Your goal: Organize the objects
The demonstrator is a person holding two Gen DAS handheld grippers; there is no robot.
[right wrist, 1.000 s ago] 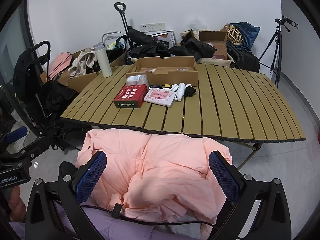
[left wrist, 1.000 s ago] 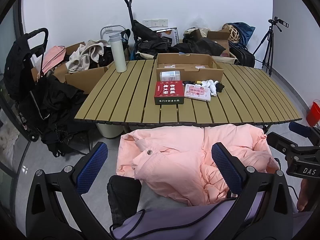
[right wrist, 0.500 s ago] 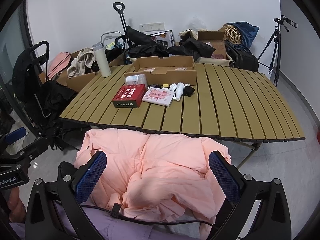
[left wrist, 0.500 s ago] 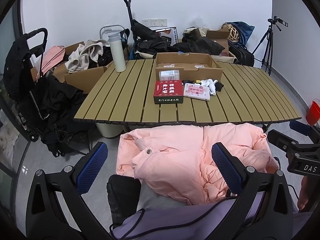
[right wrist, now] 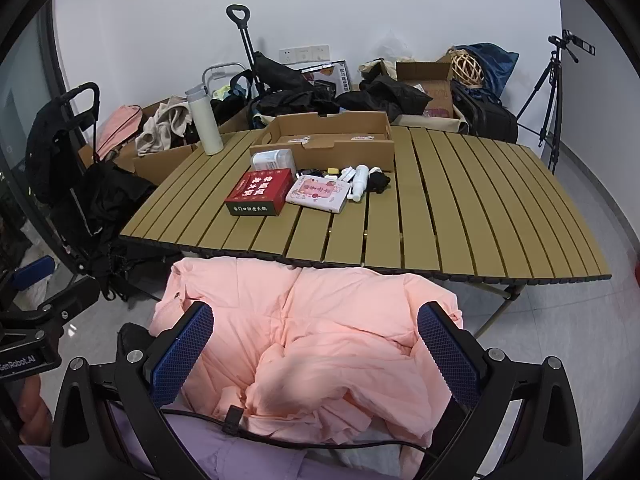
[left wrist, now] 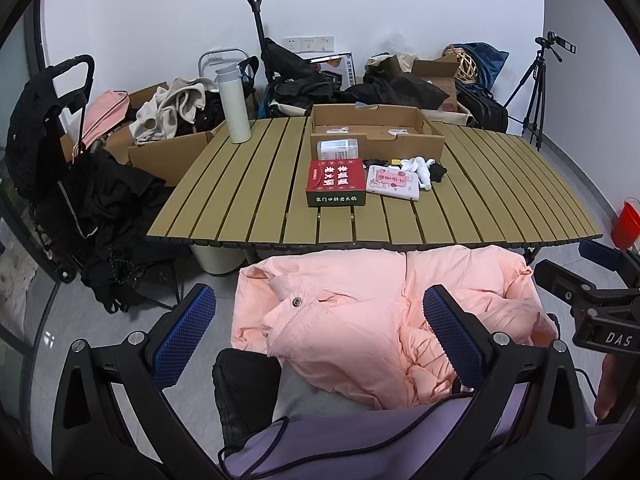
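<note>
While both grippers, left gripper (left wrist: 318, 330) and right gripper (right wrist: 314, 346), hover with jaws released above the pink jacket (left wrist: 360, 312), items on the worktop (left wrist: 248, 184)—red box (left wrist: 337, 181), pink pack (left wrist: 394, 182)—likely want a reach forward to the cardboard tray (left wrist: 376, 130).

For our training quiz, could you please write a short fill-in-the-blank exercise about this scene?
1. The red box lies on the slatted ____.
2. The white flask stands ____ on the table.
3. Both the left gripper and the right gripper are ____.
4. The jacket is ____ in colour.

Missing words: table; upright; open; pink
</note>
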